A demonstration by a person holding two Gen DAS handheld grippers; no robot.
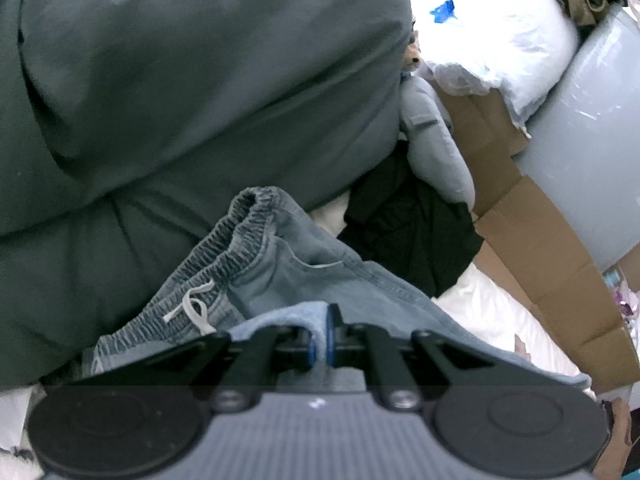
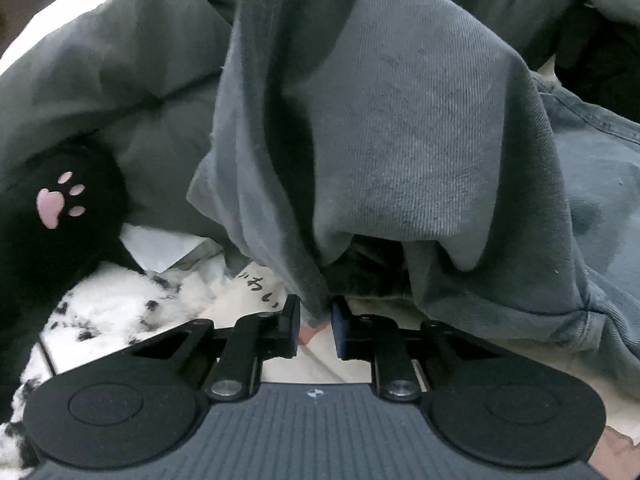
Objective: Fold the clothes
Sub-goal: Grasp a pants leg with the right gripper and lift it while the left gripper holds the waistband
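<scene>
The left hand-held gripper [image 1: 319, 334] is closed to a narrow gap on a fold of light blue fabric, which belongs to the blue denim shorts [image 1: 304, 272]. The shorts lie just in front of the left hand-held gripper, with the elastic waistband [image 1: 240, 220] rising toward 11 o'clock and a white drawstring [image 1: 194, 306] at 9 o'clock of the jaws. A large dark grey garment [image 1: 180, 80] fills the field from 9 to 12 o'clock behind the shorts. At 2 o'clock there is a black cloth [image 1: 412, 224], beside it a light grey padded piece [image 1: 432, 140], then brown cardboard [image 1: 540, 248] and a white plastic bag [image 1: 492, 40].

In the right wrist view, the right hand-held gripper [image 2: 316, 320] stands narrow, and a hanging fold of the grey garment [image 2: 380, 128] comes down between its jaws; whether the pads already press on it I cannot tell. Blue denim [image 2: 592, 184] lies at 3 o'clock, partly under the grey garment. At 9 o'clock a black plush with a pink paw print [image 2: 56, 200] rests on a white cloth with black spots [image 2: 112, 312].
</scene>
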